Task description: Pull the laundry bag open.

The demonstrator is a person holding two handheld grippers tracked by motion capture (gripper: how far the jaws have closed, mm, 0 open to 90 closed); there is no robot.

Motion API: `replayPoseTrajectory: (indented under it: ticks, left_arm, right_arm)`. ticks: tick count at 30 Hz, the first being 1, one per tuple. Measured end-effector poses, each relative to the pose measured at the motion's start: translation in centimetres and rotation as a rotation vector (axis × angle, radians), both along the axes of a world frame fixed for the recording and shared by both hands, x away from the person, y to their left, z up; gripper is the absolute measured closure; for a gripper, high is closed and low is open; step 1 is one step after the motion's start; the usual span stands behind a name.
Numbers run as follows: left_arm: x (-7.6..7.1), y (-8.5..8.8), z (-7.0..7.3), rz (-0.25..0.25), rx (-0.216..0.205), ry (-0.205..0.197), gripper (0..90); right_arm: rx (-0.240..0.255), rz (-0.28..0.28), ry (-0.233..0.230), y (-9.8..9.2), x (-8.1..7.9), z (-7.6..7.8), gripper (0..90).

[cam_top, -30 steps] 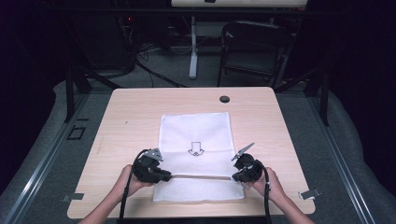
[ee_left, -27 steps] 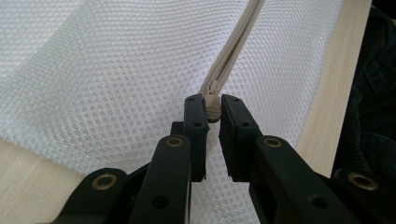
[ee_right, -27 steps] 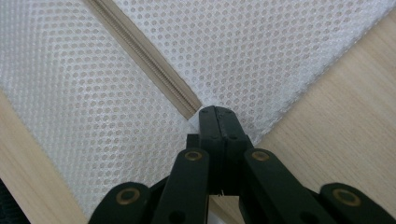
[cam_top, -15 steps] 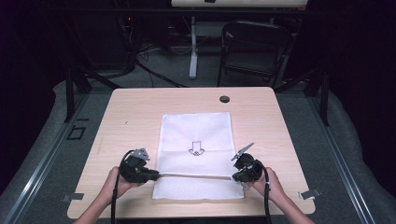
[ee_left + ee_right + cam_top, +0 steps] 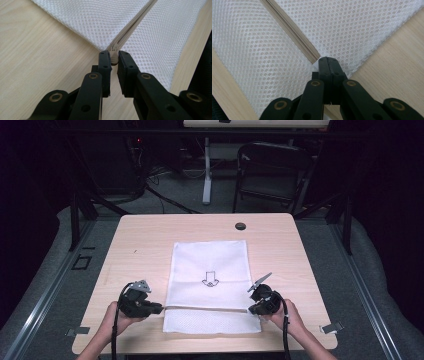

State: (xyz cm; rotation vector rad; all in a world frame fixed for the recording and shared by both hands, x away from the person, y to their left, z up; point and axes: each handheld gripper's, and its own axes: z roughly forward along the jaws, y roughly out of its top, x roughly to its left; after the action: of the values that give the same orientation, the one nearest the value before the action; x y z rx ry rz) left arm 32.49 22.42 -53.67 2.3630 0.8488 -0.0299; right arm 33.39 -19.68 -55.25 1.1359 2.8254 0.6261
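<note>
**White mesh on pale wood, black claws**

The mesh laundry bag [image 5: 210, 285] is white, its weave a fine, regular grid of tiny round holes through which the wood tone shows faintly. A small black outlined arrow mark [image 5: 210, 279] is printed near its middle. The zipper [image 5: 294, 40] and its tape are beige, as is the zipper pull [image 5: 114, 54]. The bench [image 5: 145, 240] is light tan wood with a faint straight grain, and a small round black disc [image 5: 240, 226] lies at its far edge. The left claw [image 5: 114, 56] and right claw [image 5: 327, 60] are matt black with brass-coloured rivets. The floor [image 5: 380, 270] beside the bench is grey.
</note>
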Motion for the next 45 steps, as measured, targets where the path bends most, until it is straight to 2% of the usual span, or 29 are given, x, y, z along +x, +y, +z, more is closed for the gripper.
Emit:
replayPoseTrajectory:
  ticks: [4, 6, 7, 8, 13, 14, 17, 22, 23, 24, 25, 27, 28, 32, 37, 38, 39, 40, 41, 42, 43, 45]
  left_arm:
    - [0.0, 0.0, -0.1, 0.005, 0.01, 0.001, 81.2]
    - [0.0, 0.0, 0.0, 0.003, 0.016, 0.001, 81.2]
    - [-0.1, 0.0, 0.0, 0.004, 0.015, 0.003, 81.2]
    - [-0.1, 0.0, 0.0, 0.003, 0.014, 0.003, 81.1]
    - [0.0, -0.2, -0.1, 0.01, 0.029, -0.004, 81.0]
    - [0.1, -0.2, -0.1, 0.008, 0.029, -0.004, 81.0]
    - [0.1, -0.3, 0.0, 0.006, 0.033, -0.005, 80.8]
    - [0.2, -0.4, 0.1, 0.019, 0.025, -0.008, 79.6]
    - [0.2, -0.3, 0.2, 0.016, 0.022, -0.012, 79.3]
    - [0.2, -0.3, 0.4, 0.023, 0.015, -0.009, 77.5]
    - [0.2, -0.3, 0.5, 0.031, 0.01, -0.006, 74.1]
    - [0.2, -0.2, 0.7, 0.041, -0.01, -0.003, 67.8]
    - [0.2, -0.2, 0.8, 0.051, -0.011, 0.004, 59.6]
    - [0.1, -0.2, 1.5, 0.077, -0.011, 0.006, 43.7]
    - [-0.3, -0.4, 2.2, 0.131, 0.022, -0.018, 26.8]
    - [-0.4, -0.3, 2.3, 0.134, 0.025, -0.017, 24.0]
    - [-0.4, -0.3, 2.3, 0.145, 0.019, -0.013, 19.8]
    - [-0.5, -0.2, 2.4, 0.158, 0.017, -0.014, 17.6]
    - [-0.5, -0.1, 2.5, 0.164, 0.034, -0.021, 17.3]
    - [-0.6, 0.0, 2.6, 0.177, 0.04, -0.028, 15.3]
    - [-0.7, 0.2, 2.7, 0.187, 0.04, -0.032, 15.1]
    - [-0.9, 0.5, 2.9, 0.212, 0.055, -0.05, 15.0]
  right_arm:
    - [-0.014, 0.008, 0.009, -0.1, 0.1, 0.1, 90.0]
    - [-0.011, 0.0, 0.002, -0.1, 0.0, 0.1, 90.0]
    - [0.01, -0.015, -0.002, 0.0, -0.1, -0.1, 90.0]
    - [-0.005, -0.003, 0.0, -0.1, 0.0, 0.0, 90.0]
    - [-0.004, 0.005, -0.002, -0.2, 0.0, 0.0, 90.0]
    - [0.019, 0.0, 0.001, -0.2, 0.0, -0.1, 90.0]
    - [0.005, 0.027, -0.007, -0.2, 0.0, 0.0, 90.0]
    - [0.022, 0.021, -0.001, -0.4, 0.1, -0.1, 88.5]
    - [0.032, 0.019, 0.001, -0.4, 0.1, -0.1, 82.6]
    - [0.048, 0.047, 0.02, -0.5, 0.2, 0.1, 69.7]
    - [0.066, 0.063, 0.035, -0.4, 0.1, 0.2, 68.4]
    - [0.061, 0.076, 0.01, -0.3, -0.1, 0.5, 66.9]
    - [0.078, 0.079, 0.002, -0.3, -0.1, 0.8, 63.0]
    - [0.087, 0.045, -0.033, -0.7, -0.1, 2.1, 51.6]
    - [0.069, 0.007, -0.075, -1.8, -0.5, 3.7, 27.5]
    - [0.076, -0.004, -0.091, -2.0, -0.7, 3.9, 24.0]
    - [0.062, -0.016, -0.108, -2.3, -0.8, 4.2, 19.1]
    - [0.06, -0.025, -0.116, -2.6, -0.9, 4.4, 16.8]
    - [0.064, -0.041, -0.125, -2.9, -1.0, 4.7, 15.3]
    - [0.078, -0.078, -0.147, -3.3, -1.3, 4.9, 13.9]
    - [0.063, -0.076, -0.152, -3.7, -1.4, 5.1, 12.4]
    - [0.066, -0.101, -0.151, -4.7, -1.8, 5.4, 9.7]
